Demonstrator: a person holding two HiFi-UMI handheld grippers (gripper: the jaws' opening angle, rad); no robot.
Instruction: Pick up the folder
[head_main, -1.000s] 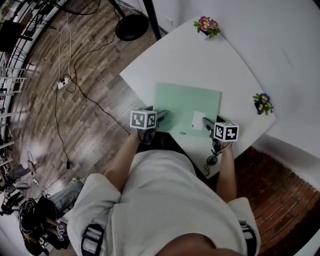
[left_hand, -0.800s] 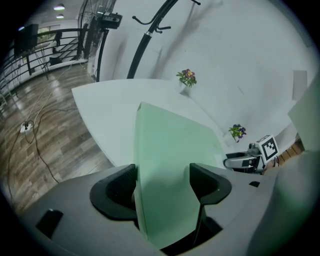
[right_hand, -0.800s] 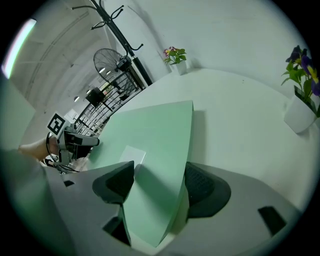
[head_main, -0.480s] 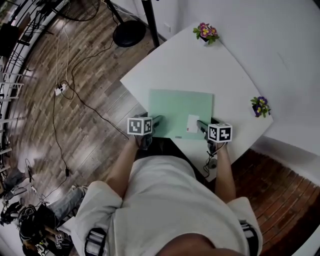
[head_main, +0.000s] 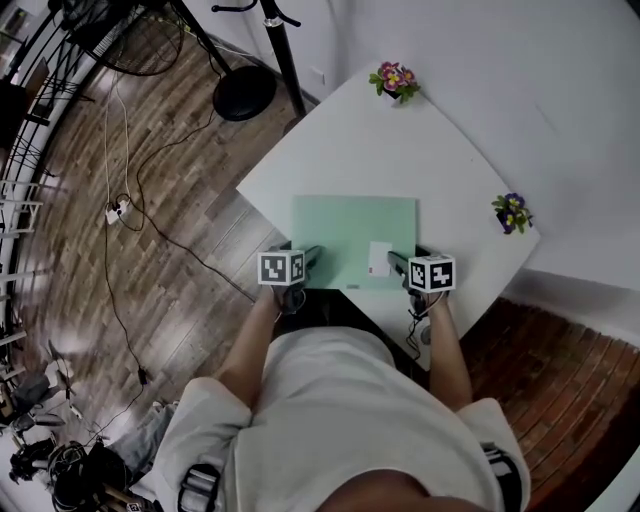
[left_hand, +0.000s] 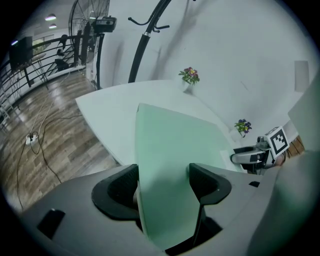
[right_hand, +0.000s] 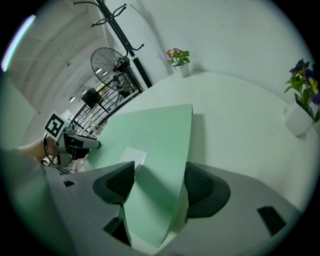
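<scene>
The left tool and right tool are clamped on the green folder at its 7 and 5 o'clock corners.

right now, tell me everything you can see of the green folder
The folder is a thin, pale mint-green rectangle, seemingly plastic or card, with a small white label near its right near corner. It sits at the near edge of the white table; the left gripper and right gripper each clamp a near corner between their fingers.
</scene>
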